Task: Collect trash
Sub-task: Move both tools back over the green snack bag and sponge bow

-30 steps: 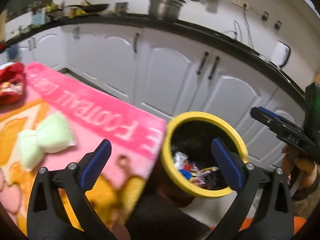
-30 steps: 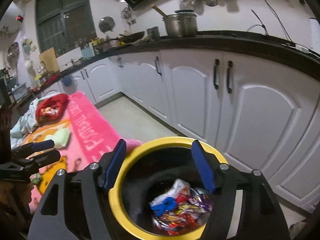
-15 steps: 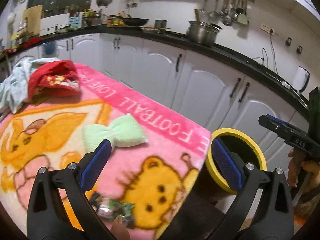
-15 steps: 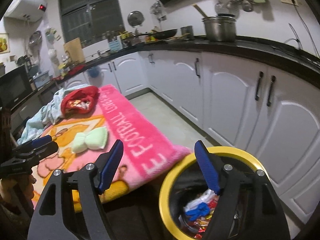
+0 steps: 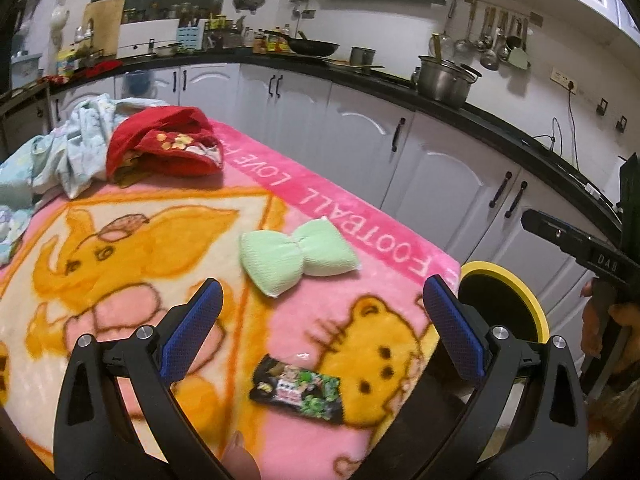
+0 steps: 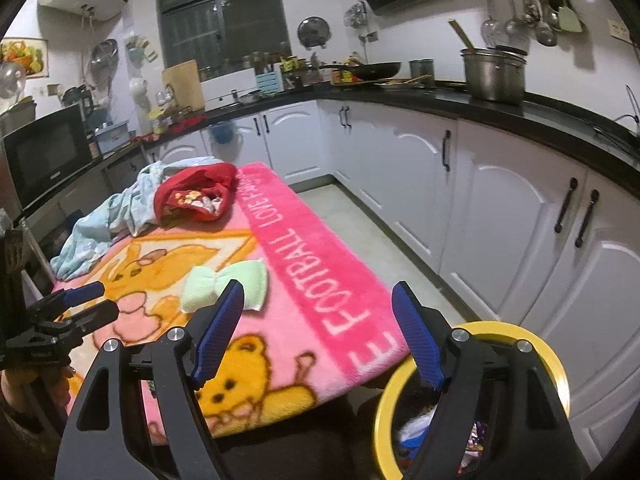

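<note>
A black-and-green snack wrapper (image 5: 298, 390) lies flat on the pink cartoon blanket (image 5: 120, 248), just below and between the fingertips of my left gripper (image 5: 322, 328), which is open and empty. The yellow-rimmed trash bin (image 5: 532, 312) stands off the blanket's right corner. In the right wrist view the bin (image 6: 554, 364) sits low on the right with several wrappers (image 6: 474, 440) inside. My right gripper (image 6: 318, 334) hangs above the blanket's corner, its jaws opening with nothing between them. My left gripper (image 6: 80, 304) shows at that view's left edge.
A pale green bow-shaped cushion (image 5: 298, 256) lies mid-blanket. A red cloth (image 5: 168, 148) and a light blue cloth (image 5: 72, 156) are heaped at the far end. White cabinets (image 6: 500, 208) under a black counter run along the right, past a strip of floor (image 6: 360, 220).
Both views have swung left, away from the bin and over the blanket. The snack wrapper has come into the left wrist view. The bin has slid to the right edge.
</note>
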